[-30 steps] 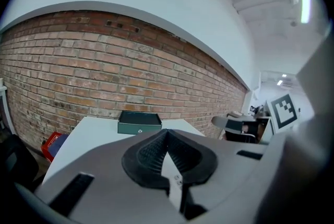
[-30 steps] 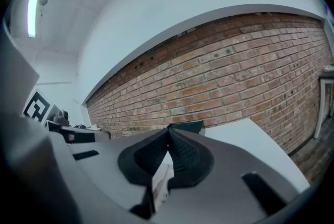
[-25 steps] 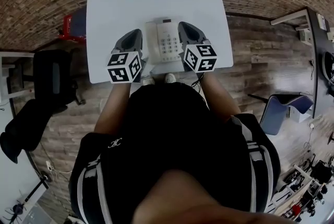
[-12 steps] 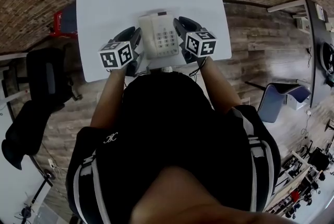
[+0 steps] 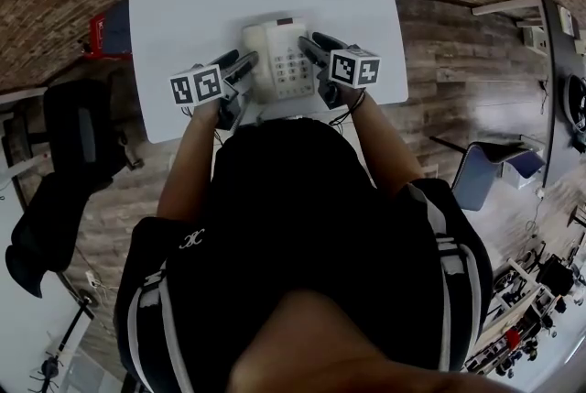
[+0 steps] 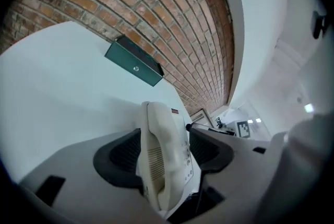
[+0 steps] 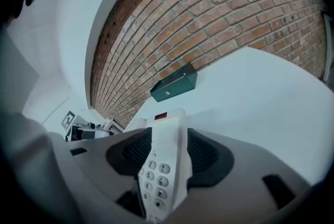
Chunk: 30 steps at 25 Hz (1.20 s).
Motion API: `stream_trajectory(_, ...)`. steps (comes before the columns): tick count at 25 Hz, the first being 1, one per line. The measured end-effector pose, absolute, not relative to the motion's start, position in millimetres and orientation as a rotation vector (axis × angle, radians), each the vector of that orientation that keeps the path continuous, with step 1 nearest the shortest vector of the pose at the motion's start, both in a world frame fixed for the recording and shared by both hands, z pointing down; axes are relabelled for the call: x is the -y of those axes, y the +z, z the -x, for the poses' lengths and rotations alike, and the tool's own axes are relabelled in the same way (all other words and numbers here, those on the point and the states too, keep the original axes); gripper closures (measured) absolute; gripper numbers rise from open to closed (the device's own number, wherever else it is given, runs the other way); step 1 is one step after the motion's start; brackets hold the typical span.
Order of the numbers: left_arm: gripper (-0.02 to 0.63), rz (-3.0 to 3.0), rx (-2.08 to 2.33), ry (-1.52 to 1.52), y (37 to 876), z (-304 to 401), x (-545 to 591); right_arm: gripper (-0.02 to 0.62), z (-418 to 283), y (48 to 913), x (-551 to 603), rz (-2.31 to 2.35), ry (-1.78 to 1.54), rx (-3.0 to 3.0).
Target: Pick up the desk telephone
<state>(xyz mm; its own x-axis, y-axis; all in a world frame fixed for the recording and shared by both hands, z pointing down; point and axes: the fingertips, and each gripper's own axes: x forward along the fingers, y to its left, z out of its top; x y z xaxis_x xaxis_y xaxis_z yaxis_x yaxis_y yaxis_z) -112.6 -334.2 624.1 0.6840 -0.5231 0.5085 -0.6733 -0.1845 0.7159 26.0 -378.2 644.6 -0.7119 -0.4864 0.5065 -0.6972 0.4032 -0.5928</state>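
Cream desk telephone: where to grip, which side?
Cream plastic desk telephone: take its long edges, handset side from the left, keypad side from the right, entering from the near end. It lies flat and looks too wide for one grip.

In the head view we see the person's head and shoulders filling the lower frame and hiding the middle of the table's near edge. In the right gripper view, bottom centre, the desk telephone's lowest keys drop out of sight. We cannot read its small red label, nor the emblem on the green box.
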Motion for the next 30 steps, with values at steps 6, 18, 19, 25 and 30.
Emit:
stream_trajectory(6,0.304,-1.769,0.866,0.158,651.8,110.1,327.2,0.396,-28.1,662.9,376.4,-1.001,1.359,2.351)
stream_trajectory(18,0.282,-1.716,0.708,0.139,663.8,95.7,313.3,0.38,-18.9,686.3,356.9,-0.833,1.669,2.26)
stream_trajectory(19,0.281,-1.71,0.698,0.138,665.2,94.5,312.0,0.38,-16.9,686.8,354.3,-0.81,1.68,2.257)
stream_trajectory(25,0.261,-1.668,0.636,0.109,672.8,88.9,306.4,0.379,-13.4,689.0,350.2,-0.792,1.721,2.23)
stream_trajectory(30,0.252,-1.624,0.57,0.054,674.8,83.2,306.3,0.38,-13.2,691.1,351.7,-0.789,1.732,2.214)
